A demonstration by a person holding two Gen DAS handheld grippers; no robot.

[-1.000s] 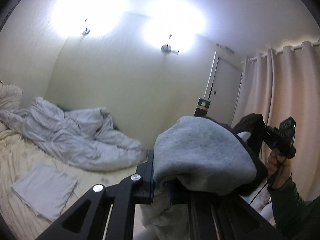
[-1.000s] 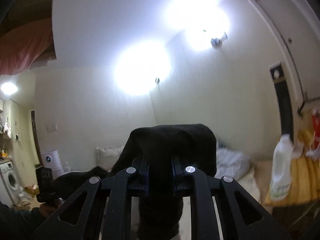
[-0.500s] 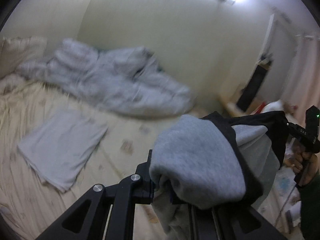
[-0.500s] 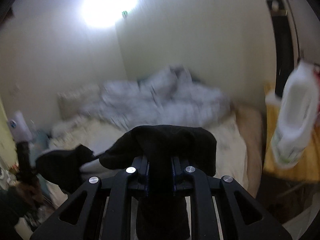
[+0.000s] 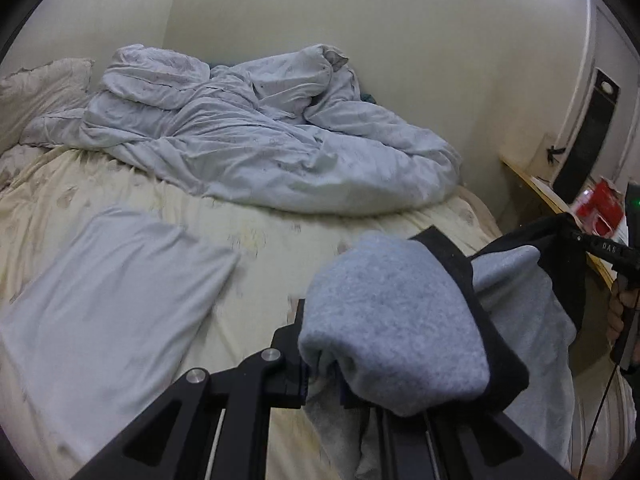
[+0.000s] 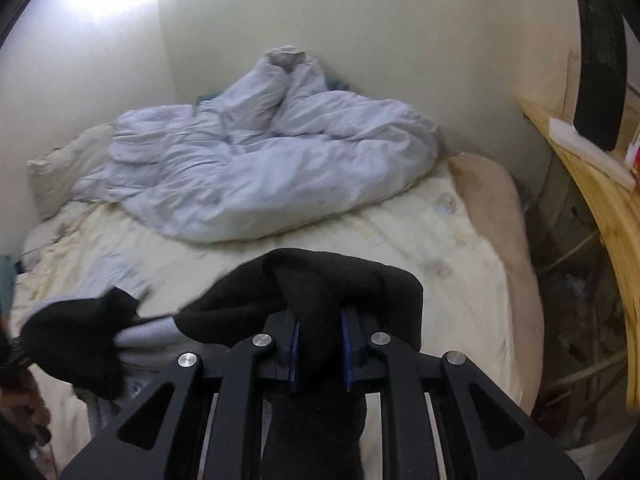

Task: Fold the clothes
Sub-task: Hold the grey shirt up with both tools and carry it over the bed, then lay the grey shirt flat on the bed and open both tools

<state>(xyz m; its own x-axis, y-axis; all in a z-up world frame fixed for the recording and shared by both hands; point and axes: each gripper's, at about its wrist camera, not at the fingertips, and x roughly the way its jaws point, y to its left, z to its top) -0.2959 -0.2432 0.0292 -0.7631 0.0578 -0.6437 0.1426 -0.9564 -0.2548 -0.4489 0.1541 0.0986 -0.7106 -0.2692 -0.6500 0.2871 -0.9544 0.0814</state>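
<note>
Both grippers are clamped on the same garment (image 5: 392,320), a piece of clothing that is black on the outside and soft grey fleece on the inside. In the left wrist view the left gripper (image 5: 322,376) has its jaws nearly together on a bunched fold, whose grey lining bulges up and over the right finger and hides it, with a black edge curling round the bulge. In the right wrist view the right gripper (image 6: 318,344) pinches a thick wad of the black cloth between its blue-edged pads, the jaws a little apart only because of the fabric between them; more of the cloth hangs down below the fingers.

Between the two tools the garment stretches as a sagging band, black along its upper edge and grey below. From the left gripper it runs off to the right toward the right gripper (image 5: 576,236), seen there side on with a hand (image 5: 618,312) on its handle.

Ahead of and below both tools lies the bed (image 5: 276,240) with a cream sheet. A folded pale cloth (image 5: 108,300) lies flat on it, ahead and left of the left gripper. Farther ahead a crumpled pale duvet (image 5: 256,148) is heaped against the wall. A wooden shelf (image 6: 600,200) stands to the right of the right gripper.
</note>
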